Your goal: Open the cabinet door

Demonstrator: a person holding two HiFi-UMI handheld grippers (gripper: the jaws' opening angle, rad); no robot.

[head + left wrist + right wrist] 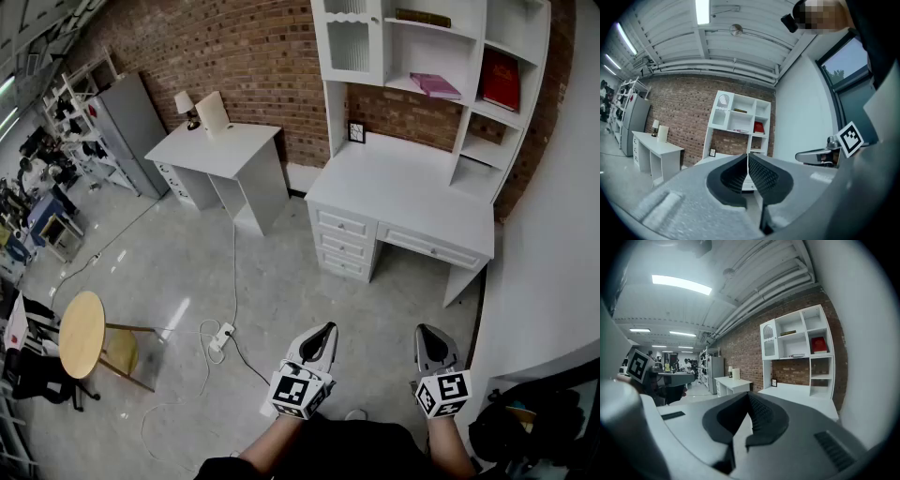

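Observation:
The white desk [403, 187] with a shelf hutch stands against the brick wall, some way ahead of me. Its glass-fronted cabinet door [349, 42] at the hutch's top left is closed; it also shows in the left gripper view [723, 111] and the right gripper view [768, 341]. My left gripper [323, 330] and right gripper [427, 330] hang side by side over the floor, well short of the desk. Both are shut with nothing in them, as the left gripper [748, 157] and the right gripper [749, 395] show close up.
A second white desk [220, 150] with a lamp stands to the left. A round wooden table [82, 333] and a power strip with cables [223, 337] are on the floor at the left. The hutch holds a red book [500, 80] and a pink book [434, 84].

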